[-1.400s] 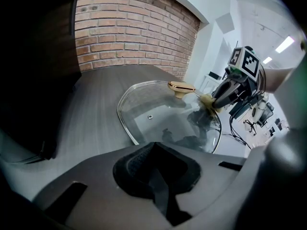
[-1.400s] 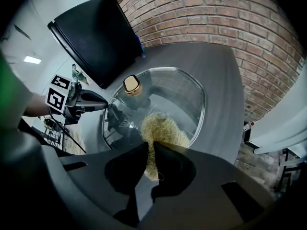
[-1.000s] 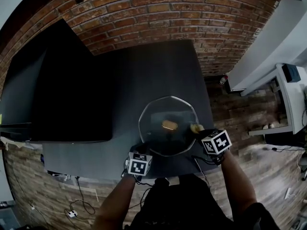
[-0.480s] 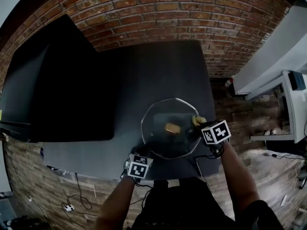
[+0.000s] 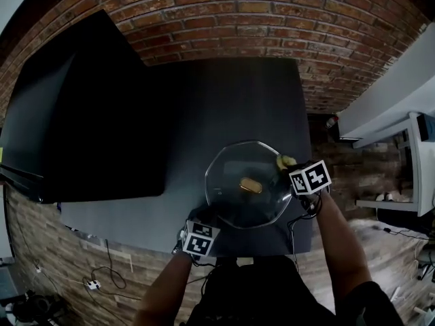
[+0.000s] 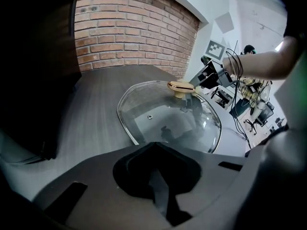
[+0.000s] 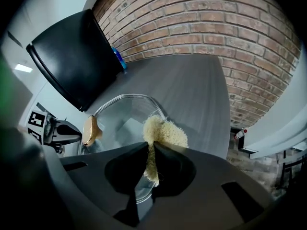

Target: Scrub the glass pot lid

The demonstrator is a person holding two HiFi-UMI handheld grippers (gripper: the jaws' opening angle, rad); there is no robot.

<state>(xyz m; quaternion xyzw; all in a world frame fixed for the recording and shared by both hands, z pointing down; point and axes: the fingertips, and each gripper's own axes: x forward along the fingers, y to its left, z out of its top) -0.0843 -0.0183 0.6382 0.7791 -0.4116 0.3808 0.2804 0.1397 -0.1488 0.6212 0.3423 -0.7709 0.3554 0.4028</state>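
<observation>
Lid (image 5: 231,197) lies near the counter's (image 5: 224,100) near right corner. Left tool (image 6: 154,152) is clamped on its near rim; right tool (image 7: 149,150) pinches a scrubber (image 7: 165,131) against the far right rim. Risk: scrubbing force may twist the smooth rim free, sliding the lid off the edge.

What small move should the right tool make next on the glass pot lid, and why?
Probably sweep the pale yellow fibrous scrubber inward across the clear glass pot lid, toward its tan knob. The right tool pinches the scrubber at the lid's rim, and the left tool holds the near edge.
</observation>
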